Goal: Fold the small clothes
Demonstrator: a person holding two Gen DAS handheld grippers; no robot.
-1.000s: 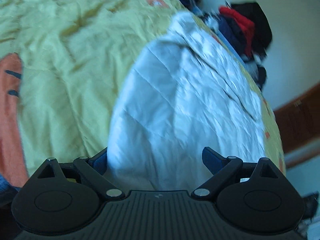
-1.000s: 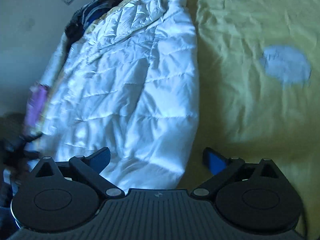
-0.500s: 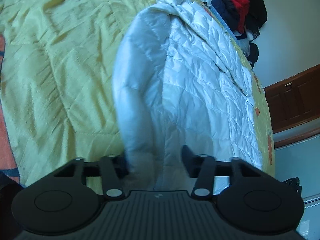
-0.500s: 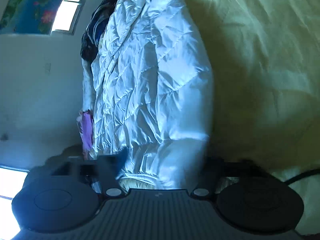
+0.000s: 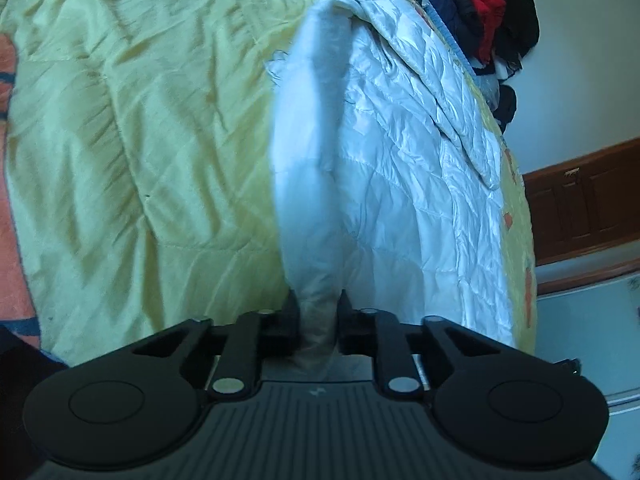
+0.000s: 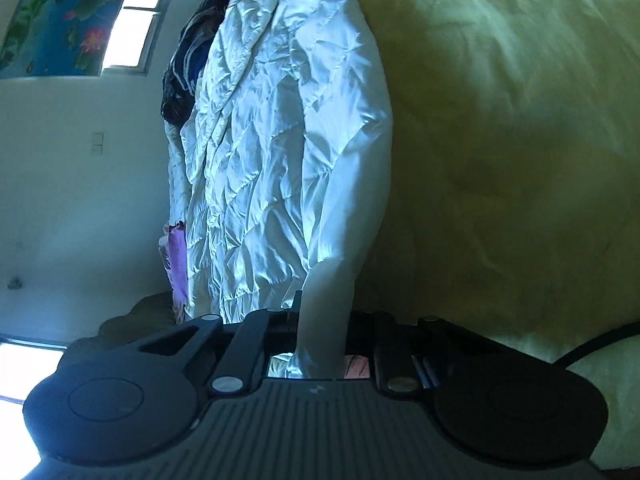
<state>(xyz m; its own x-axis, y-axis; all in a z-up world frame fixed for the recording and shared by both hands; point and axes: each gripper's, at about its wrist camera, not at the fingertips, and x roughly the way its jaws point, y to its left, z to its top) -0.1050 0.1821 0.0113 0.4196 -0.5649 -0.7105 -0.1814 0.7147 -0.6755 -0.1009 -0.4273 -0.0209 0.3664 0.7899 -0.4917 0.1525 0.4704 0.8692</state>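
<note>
Grab step: left gripper [image 5: 319, 314] closing on white jacket [image 5: 404, 168] edge, right gripper [image 6: 324, 332] clamped on it [image 6: 280, 140]; next prob. lift & fold twd 9 o'clock over yellow quilt [image 5: 140, 140].

yellow quilt [image 5: 140, 140], wooden cabinet [image 5: 584, 204], window [image 6: 128, 28]

Your left gripper [image 5: 318, 312] tilts steeply down, and its jaws are closing, with a pinched ridge of the white jacket [image 5: 400, 184] already pressed between the pads. Your right gripper [image 6: 324, 322] points more shallowly downward, its jaws drawn nearly together and clamped on a bunched fold of the same jacket, which rises straight out from between the fingers.
</note>
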